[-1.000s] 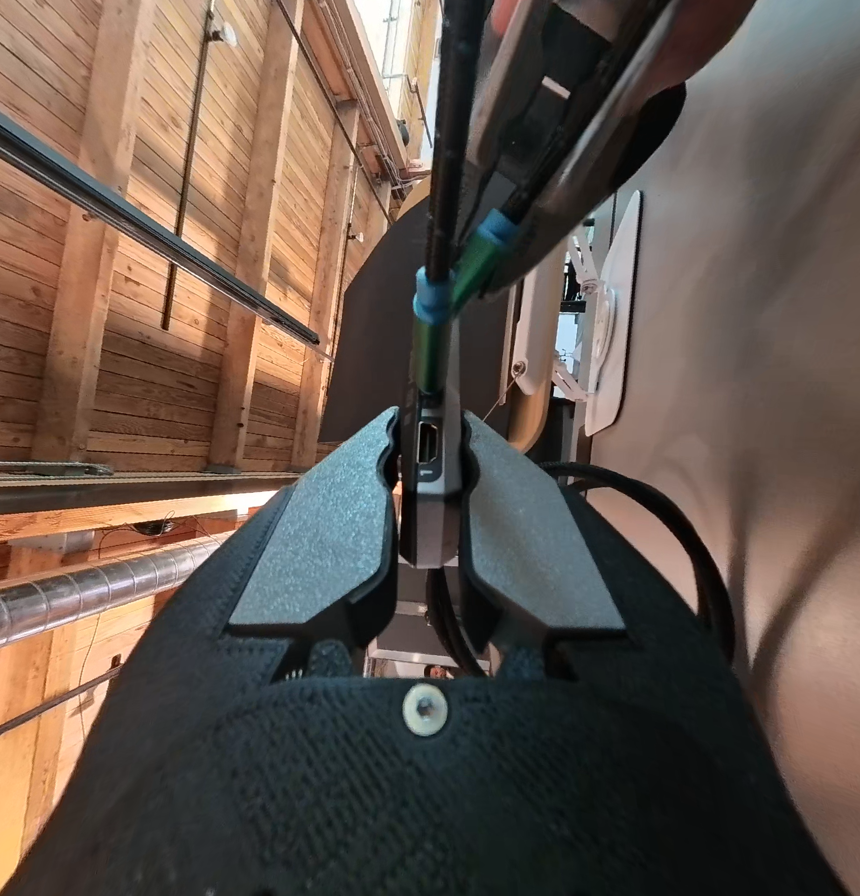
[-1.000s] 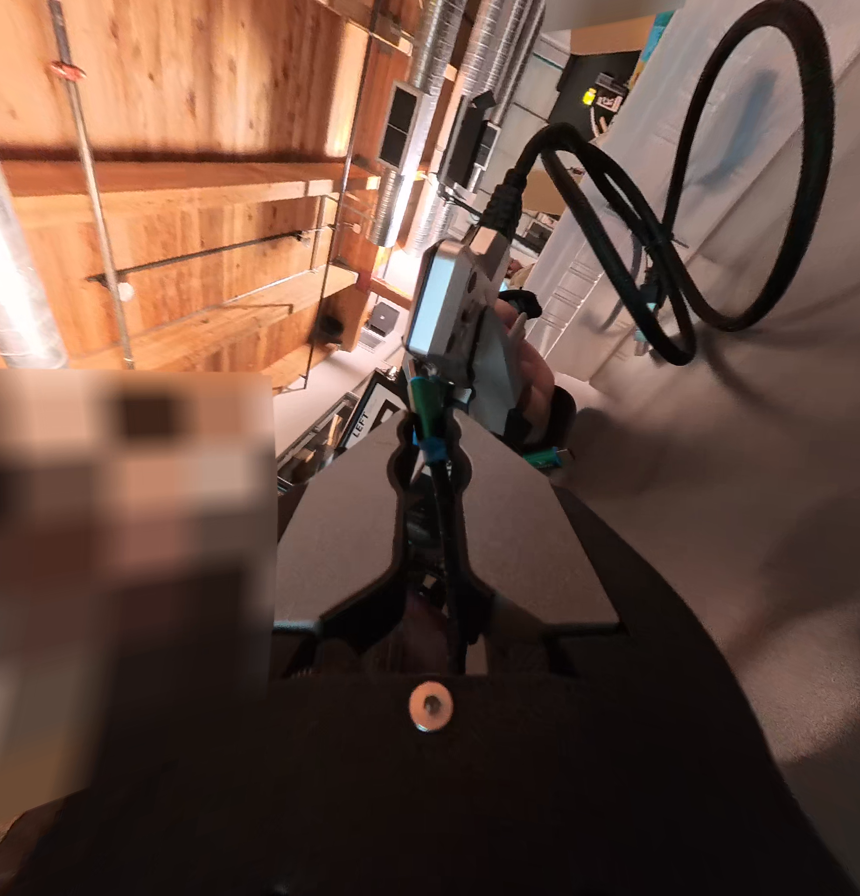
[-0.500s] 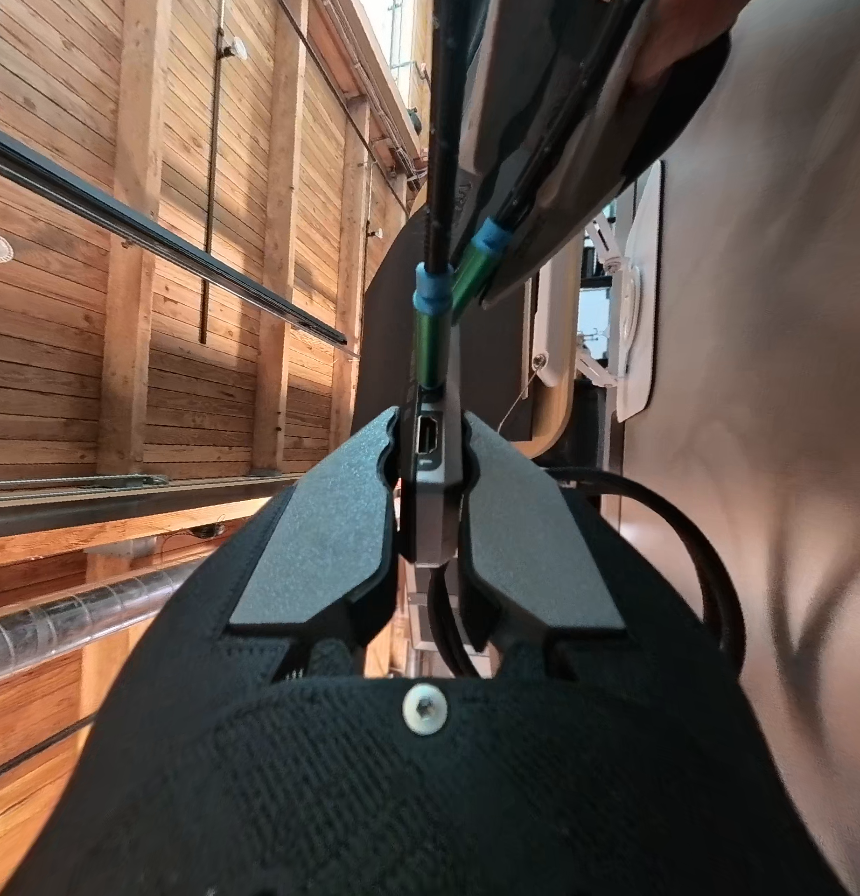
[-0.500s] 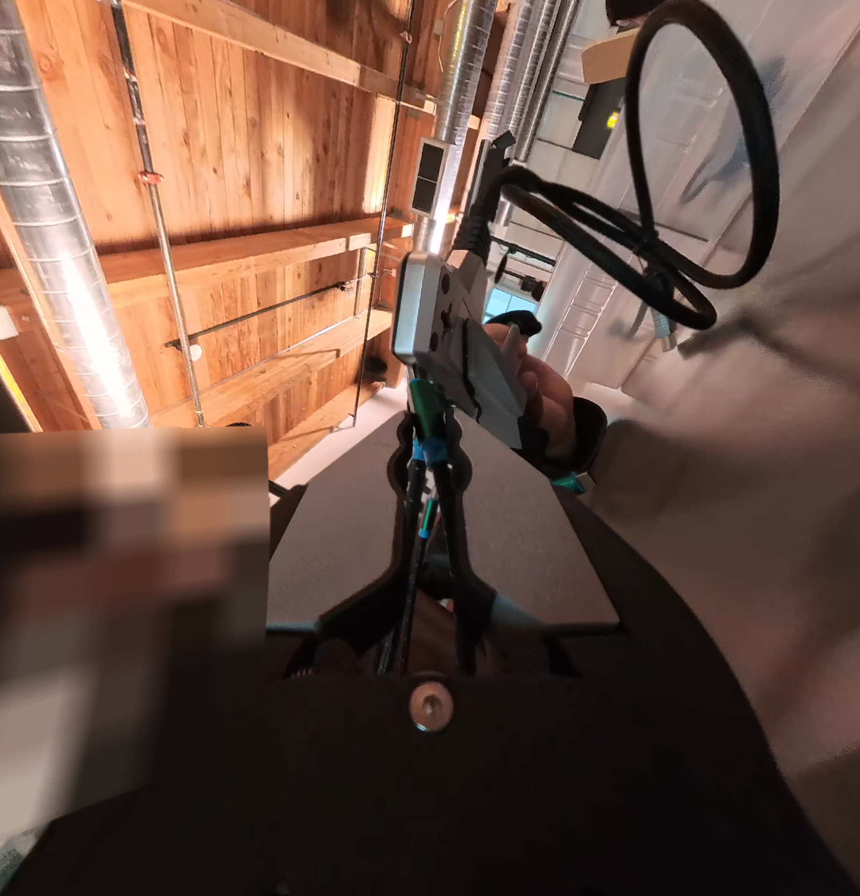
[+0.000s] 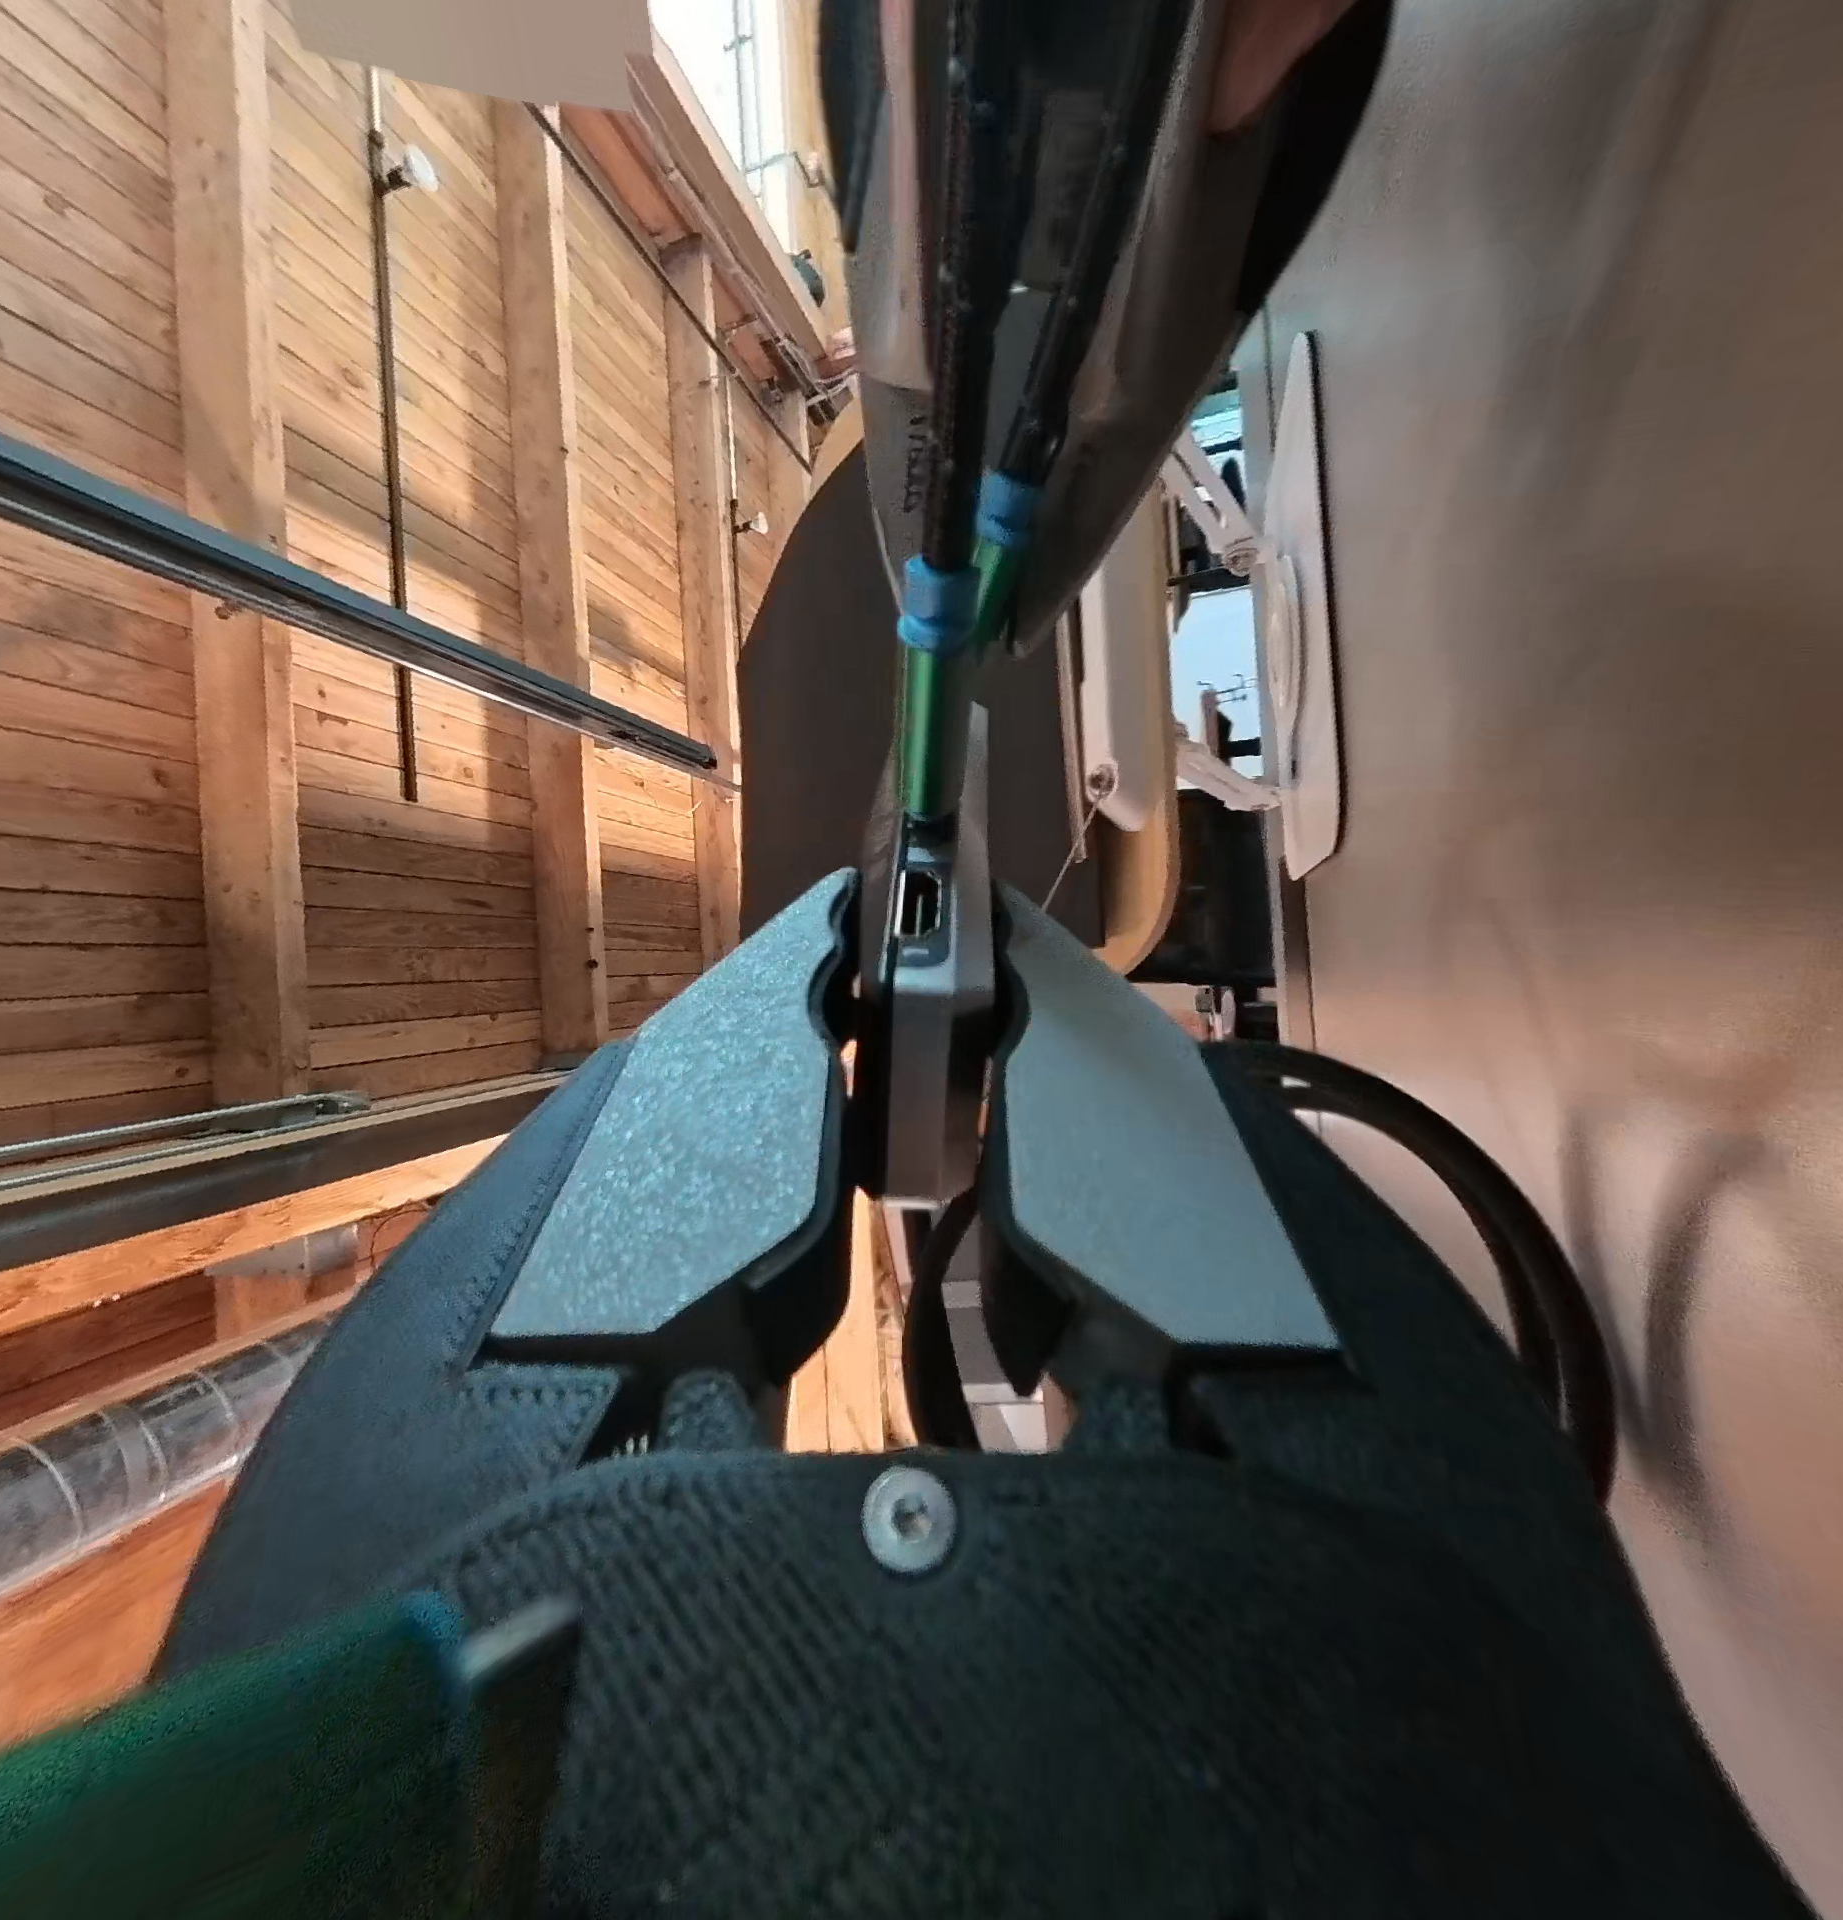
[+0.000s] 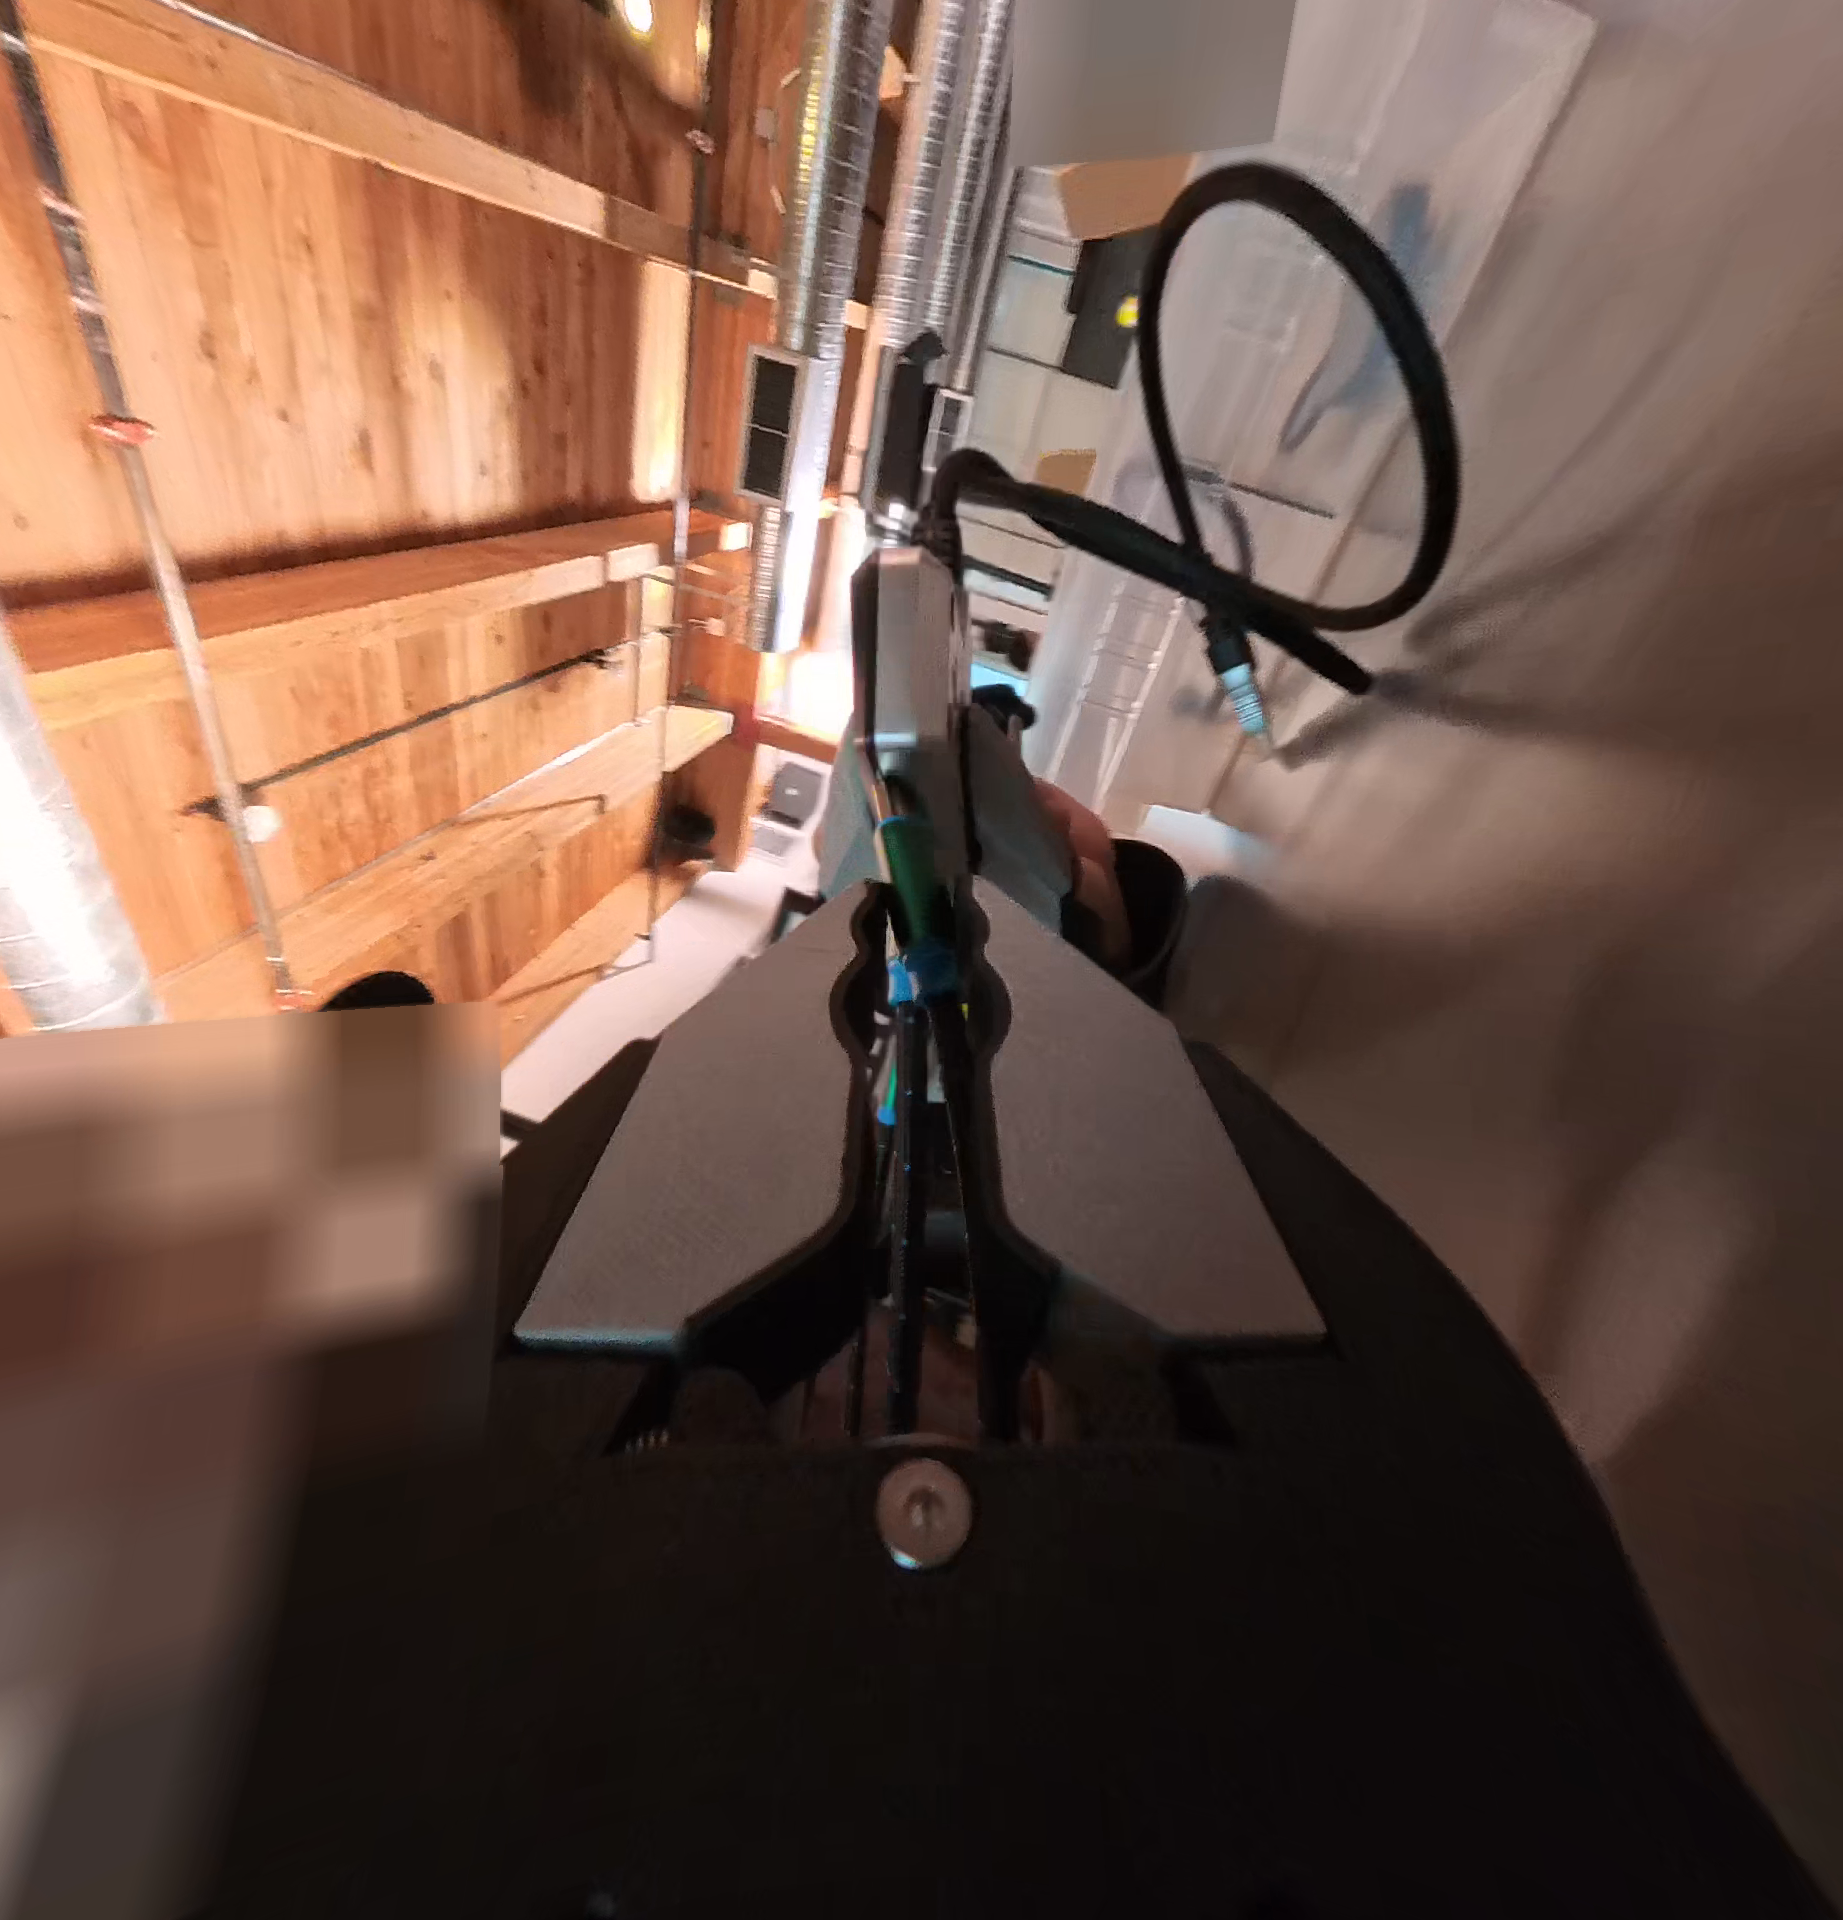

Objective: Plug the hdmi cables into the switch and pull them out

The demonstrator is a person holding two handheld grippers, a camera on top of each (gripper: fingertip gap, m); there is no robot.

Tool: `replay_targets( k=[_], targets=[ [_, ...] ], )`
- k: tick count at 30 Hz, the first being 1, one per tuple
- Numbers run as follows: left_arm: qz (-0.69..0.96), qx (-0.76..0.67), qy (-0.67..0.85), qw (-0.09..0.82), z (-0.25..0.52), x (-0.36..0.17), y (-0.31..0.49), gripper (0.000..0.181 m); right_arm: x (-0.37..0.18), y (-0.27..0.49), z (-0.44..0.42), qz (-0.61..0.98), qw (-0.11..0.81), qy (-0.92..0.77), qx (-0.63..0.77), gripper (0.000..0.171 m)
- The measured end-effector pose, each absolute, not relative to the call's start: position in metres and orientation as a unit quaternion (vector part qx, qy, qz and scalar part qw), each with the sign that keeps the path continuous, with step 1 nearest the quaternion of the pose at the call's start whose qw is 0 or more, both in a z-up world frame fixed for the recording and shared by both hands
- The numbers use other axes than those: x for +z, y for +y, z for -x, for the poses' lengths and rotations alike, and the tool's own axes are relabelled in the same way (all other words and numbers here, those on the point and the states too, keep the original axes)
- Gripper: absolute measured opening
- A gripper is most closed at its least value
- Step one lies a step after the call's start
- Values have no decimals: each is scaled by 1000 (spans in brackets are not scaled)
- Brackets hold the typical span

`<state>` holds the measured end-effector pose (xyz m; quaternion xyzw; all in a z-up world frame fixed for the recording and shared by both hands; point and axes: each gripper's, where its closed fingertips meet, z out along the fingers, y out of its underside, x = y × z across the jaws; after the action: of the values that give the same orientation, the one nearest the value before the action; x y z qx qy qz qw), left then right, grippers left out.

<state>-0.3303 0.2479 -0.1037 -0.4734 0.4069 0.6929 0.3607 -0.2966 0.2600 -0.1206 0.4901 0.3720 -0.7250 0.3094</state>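
Note:
In the left wrist view my left gripper (image 5: 927, 914) is shut on the flat grey HDMI switch (image 5: 922, 1060) and holds it off the table, edge-on. A green plug with blue tape (image 5: 929, 717) sits in the switch's far port. The port beside it (image 5: 915, 902) is empty. My right gripper (image 5: 1000, 312) reaches in from above along the cables. In the right wrist view my right gripper (image 6: 922, 920) is shut on that green plug (image 6: 912, 862), right at the switch (image 6: 912, 665). The left gripper's finger (image 6: 1010, 821) clamps the switch there.
The views are rolled; the grey table (image 5: 1623, 935) fills the right side. A black cable (image 6: 1312, 416) loops from the switch's far end, with a loose connector (image 6: 1234, 675) by it. A white pad (image 5: 1301, 623) lies on the table. Another green plug (image 5: 169, 1714) is blurred near the camera.
Both grippers have swung together with the switch, which now shows edge-on in the right view. The black cable loop has swung. A blurred green plug has come into the left view's lower corner.

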Motion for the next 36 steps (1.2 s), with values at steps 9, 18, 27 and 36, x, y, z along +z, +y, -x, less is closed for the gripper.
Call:
replay_targets(
  k=[9,18,27,36],
  targets=[
    [465,683,424,369,324,-109,246,19,-123,257,294,-482,349,358,-720,9],
    [424,694,426,396,311,-92,237,19,-106,248,284,-430,407,340,-731,10],
    [428,676,453,393,303,-108,239,19,-121,248,280,-449,379,411,-697,9],
    [475,689,404,369,334,-116,248,27,-126,248,289,-462,371,390,-705,10]
  ],
)
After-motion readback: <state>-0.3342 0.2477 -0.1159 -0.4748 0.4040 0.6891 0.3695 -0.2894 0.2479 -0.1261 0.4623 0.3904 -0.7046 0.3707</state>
